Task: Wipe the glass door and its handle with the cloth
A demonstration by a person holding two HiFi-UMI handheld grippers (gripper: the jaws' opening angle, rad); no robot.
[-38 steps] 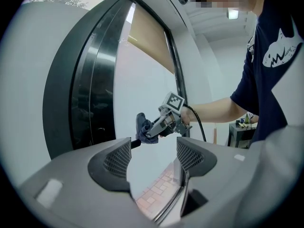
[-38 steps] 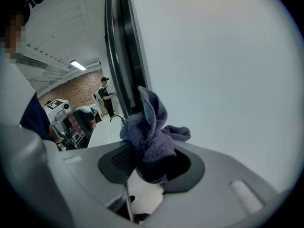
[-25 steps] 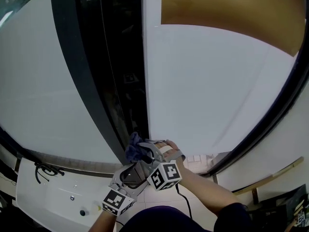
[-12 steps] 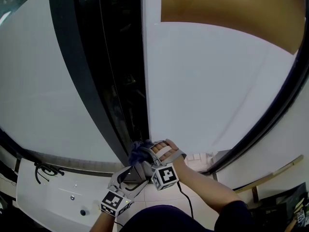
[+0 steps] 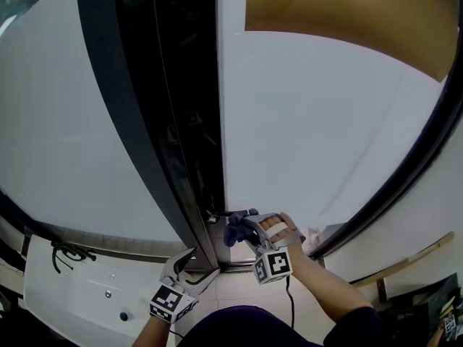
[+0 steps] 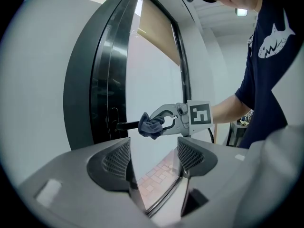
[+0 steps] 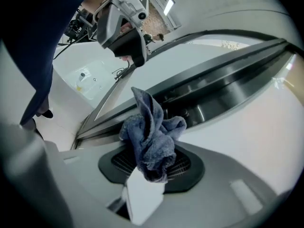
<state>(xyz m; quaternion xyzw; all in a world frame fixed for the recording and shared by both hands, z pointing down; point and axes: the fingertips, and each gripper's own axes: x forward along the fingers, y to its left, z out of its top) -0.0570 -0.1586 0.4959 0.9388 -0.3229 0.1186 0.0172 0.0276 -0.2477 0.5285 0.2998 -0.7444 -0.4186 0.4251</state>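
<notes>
The glass door (image 5: 325, 121) stands in a black frame (image 5: 137, 121), with a black lever handle (image 6: 124, 125) at its edge. My right gripper (image 5: 242, 226) is shut on a crumpled blue cloth (image 5: 236, 231) and holds it against the outer end of the handle (image 5: 217, 213). In the right gripper view the cloth (image 7: 151, 137) bulges up from between the jaws. My left gripper (image 5: 205, 261) hangs lower, left of the right one, open and holding nothing. In the left gripper view its jaws stand wide on either side of the door's edge (image 6: 130, 175), and the cloth (image 6: 151, 127) shows ahead.
A white ledge with a black cable (image 5: 69, 255) lies at the lower left. A tan panel (image 5: 347, 13) shows behind the upper glass. Brick-patterned floor (image 6: 159, 172) shows beyond the door. The person's dark shirt (image 6: 270, 56) fills the right side.
The right gripper has carried the cloth to the right along the handle, away from the left gripper. The left gripper has dropped slightly and stayed open.
</notes>
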